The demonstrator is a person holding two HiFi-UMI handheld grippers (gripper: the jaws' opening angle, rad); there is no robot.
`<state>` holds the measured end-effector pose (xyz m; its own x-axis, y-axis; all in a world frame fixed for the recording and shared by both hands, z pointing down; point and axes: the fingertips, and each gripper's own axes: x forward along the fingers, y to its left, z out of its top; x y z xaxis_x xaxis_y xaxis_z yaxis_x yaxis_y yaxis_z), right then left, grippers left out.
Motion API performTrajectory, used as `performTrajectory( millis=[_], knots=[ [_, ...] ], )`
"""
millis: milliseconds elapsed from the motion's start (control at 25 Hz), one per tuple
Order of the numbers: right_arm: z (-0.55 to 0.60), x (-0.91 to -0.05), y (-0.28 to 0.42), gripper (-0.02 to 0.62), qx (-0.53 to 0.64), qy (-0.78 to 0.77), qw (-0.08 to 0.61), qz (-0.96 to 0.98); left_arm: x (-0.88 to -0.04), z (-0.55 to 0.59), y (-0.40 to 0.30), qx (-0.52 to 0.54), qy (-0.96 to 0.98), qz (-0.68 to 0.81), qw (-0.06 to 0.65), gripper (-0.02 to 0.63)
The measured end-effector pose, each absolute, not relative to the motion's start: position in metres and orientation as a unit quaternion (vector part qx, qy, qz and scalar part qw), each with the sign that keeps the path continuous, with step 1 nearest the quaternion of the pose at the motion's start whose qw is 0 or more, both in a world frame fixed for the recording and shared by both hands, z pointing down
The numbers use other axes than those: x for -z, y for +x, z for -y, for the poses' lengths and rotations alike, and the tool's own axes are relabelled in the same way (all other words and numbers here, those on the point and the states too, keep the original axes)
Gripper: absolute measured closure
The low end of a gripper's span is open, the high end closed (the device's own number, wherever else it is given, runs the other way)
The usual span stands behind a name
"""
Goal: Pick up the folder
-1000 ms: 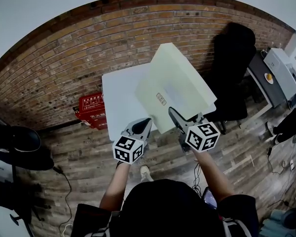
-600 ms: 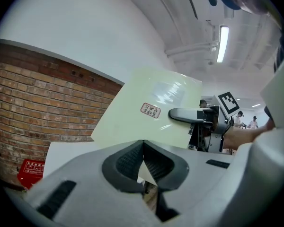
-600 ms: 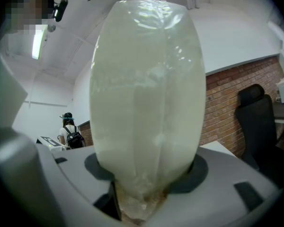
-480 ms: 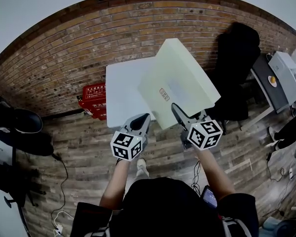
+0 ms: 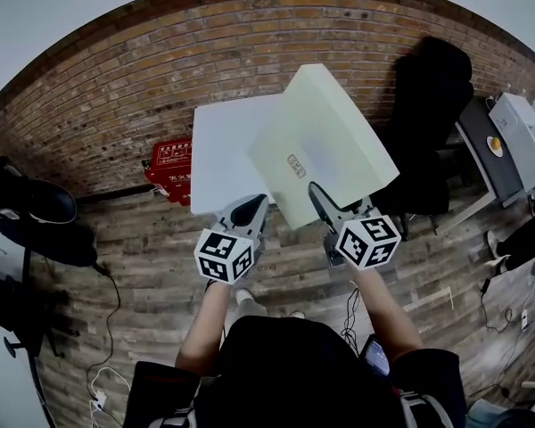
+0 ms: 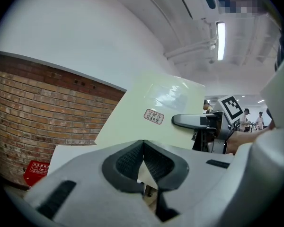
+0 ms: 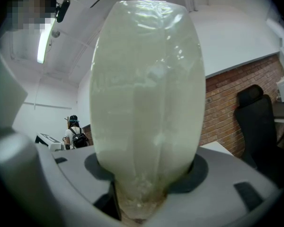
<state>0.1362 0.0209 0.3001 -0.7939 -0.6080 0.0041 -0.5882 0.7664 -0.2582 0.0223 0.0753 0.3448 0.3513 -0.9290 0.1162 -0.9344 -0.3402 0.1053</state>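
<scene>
The folder [image 5: 325, 145] is held raised and tilted over the table [image 5: 216, 163], clamped at its near edge by the right tool [image 5: 339, 210], whose jaws are spread wide across its thickness. The left tool [image 5: 248, 214] is fully closed and empty at the table's near edge. Since only one edge is gripped, the folder may pivot or slip out.

Just below the frame's centre, the right gripper [image 5: 324, 205] clamps the near edge of the folder [image 5: 325, 145], which tilts up over the white table [image 5: 221, 154]. To its left, the left gripper [image 5: 249, 210] has its jaws together and empty.
</scene>
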Motion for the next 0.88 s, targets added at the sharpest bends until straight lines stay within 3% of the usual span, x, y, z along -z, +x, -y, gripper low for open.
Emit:
performTrajectory(
  millis=[880],
  knots=[
    [-0.036, -0.283, 0.11, 0.321, 0.105, -0.32, 0.05, -0.94, -0.316, -0.084, -0.004, -0.006, 0.82, 0.57, 0.055, 0.588]
  ],
)
